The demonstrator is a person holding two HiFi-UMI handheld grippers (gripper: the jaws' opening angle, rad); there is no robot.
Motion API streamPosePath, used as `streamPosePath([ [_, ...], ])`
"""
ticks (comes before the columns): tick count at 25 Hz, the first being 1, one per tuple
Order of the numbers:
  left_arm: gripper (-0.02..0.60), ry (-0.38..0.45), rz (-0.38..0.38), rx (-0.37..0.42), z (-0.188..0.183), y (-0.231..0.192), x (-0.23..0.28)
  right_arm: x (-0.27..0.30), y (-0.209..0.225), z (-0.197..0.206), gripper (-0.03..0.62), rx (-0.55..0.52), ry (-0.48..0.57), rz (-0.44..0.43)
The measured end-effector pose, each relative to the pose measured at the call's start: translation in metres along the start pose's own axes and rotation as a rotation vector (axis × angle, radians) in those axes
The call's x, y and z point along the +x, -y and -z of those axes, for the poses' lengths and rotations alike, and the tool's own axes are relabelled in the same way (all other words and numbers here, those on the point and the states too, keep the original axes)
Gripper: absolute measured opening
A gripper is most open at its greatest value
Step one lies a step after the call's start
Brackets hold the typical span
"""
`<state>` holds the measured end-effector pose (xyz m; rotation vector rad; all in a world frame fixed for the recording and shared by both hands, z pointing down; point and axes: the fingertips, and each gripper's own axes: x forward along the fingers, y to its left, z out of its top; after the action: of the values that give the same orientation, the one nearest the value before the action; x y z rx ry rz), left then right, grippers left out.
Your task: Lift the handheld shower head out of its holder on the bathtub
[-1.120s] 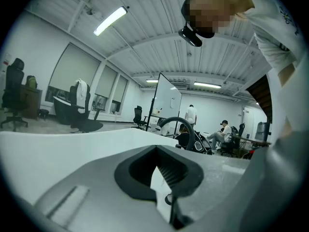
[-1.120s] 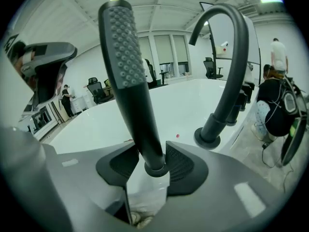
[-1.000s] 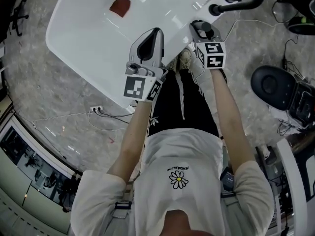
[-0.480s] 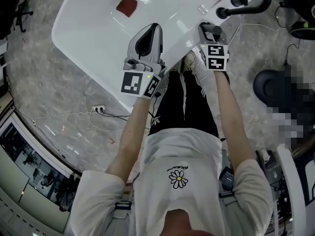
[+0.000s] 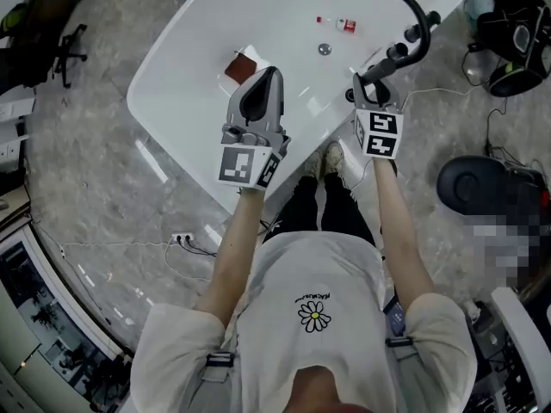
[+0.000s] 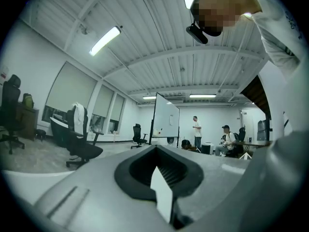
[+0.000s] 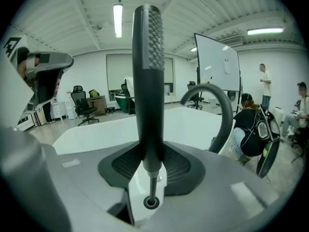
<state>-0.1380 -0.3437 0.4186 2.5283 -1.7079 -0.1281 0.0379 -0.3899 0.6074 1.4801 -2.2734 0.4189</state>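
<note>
right claw: pinched on the lower end of the shower head. The jaws have just been closing, and the dark handle is seen clamped between the ribbed pads.
shower head: held upright and raised off the tub rim, with its dimpled face turned to the right in the right gripper view. In the head view it is picked out as a dark stub just ahead of the right claw.
holder: a small ring set in the white rim, directly under the handle. Only a thin stem is seen running down into it.
left claw: pressed together as far as can be made out, with nothing caught between the jaws. In the head view it is carried over the tub, beside the right claw and apart from it.
bathtub: white. A dark-red patch and a drain are noted inside it, and a curved black tap is seen beyond the shower head.
done so far: the grip is taken, and the handle is judged to be lifted out of its seat.
left to do: little, by the look of it. The head is to be drawn further up and away from the ring. Whether the stem will follow freely cannot be told.
</note>
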Motion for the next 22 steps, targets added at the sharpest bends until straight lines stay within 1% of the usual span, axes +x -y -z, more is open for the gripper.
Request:
streamPosePath([
  [2,0.0,0.036,-0.004,-0.009,-0.024,0.004,-0.002,-0.02,-0.004,-0.033,0.155,-0.008,0.043,0.009],
  [6,0.0,0.063,-0.001,-0.051,-0.06,0.011,0.002,-0.059,-0.012,-0.104,0.155,-0.014,0.137,-0.003],
  [8,0.0,0.096,0.013,-0.041,-0.08,0.019,0.007,-0.078,-0.011,-0.144,0.155,-0.025,0.2,0.003],
  [11,0.0,0.165,0.032,-0.009,-0.12,0.028,0.016,-0.108,-0.007,-0.21,0.155,-0.033,0.31,0.025],
  [13,0.0,0.189,0.052,0.0,-0.145,0.034,0.019,-0.13,-0.01,-0.246,0.155,-0.042,0.369,0.034],
  [16,0.0,0.197,0.084,-0.001,-0.173,0.048,0.02,-0.166,-0.021,-0.284,0.155,-0.044,0.438,0.038],
  [18,0.0,0.219,0.097,0.017,-0.192,0.056,0.017,-0.188,-0.031,-0.305,0.155,-0.039,0.49,0.032],
  [20,0.0,0.241,0.109,0.034,-0.209,0.062,0.013,-0.207,-0.041,-0.322,0.155,-0.045,0.537,0.018],
  [22,0.0,0.269,0.118,0.034,-0.223,0.066,0.009,-0.223,-0.049,-0.335,0.156,-0.063,0.574,0.005],
])
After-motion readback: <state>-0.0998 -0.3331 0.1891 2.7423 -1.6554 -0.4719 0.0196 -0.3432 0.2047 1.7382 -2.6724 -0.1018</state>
